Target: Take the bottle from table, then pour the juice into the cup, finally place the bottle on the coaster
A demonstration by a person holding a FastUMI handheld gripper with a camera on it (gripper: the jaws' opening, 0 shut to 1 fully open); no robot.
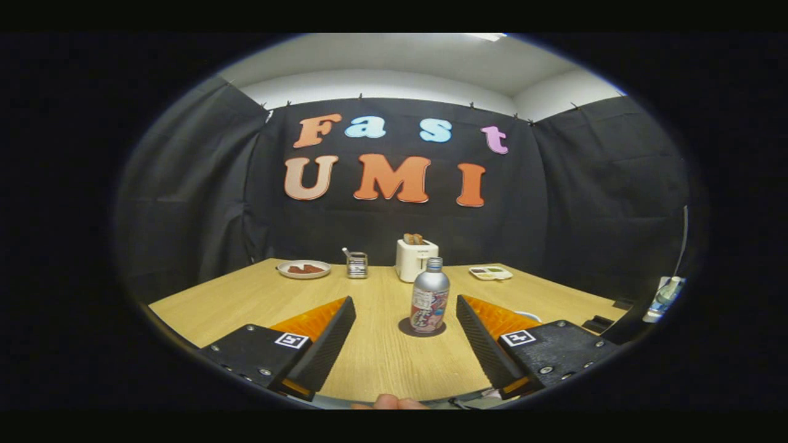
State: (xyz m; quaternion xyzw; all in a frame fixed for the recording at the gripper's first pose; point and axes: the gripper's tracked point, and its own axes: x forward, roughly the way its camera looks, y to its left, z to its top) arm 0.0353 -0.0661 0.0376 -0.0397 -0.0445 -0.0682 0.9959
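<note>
Silver bottle (pixel 430 296) stands upright on coaster (pixel 406 330); hand-held gripper (pixel 406 303) spread wide.

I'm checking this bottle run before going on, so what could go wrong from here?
The tall silver metal bottle stands upright on the dark round coaster, just ahead of the open gripper; a sideways nudge from either of the fingers could topple it. A white rim sits right behind the right finger and may get bumped.

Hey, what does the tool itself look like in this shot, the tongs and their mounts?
The tongs are two wedge-shaped fingers with ribbed inner faces, each on a black, blocky mount. Each mount carries a small square black-and-white marker and several round screws. A fingertip shows behind them.
</note>
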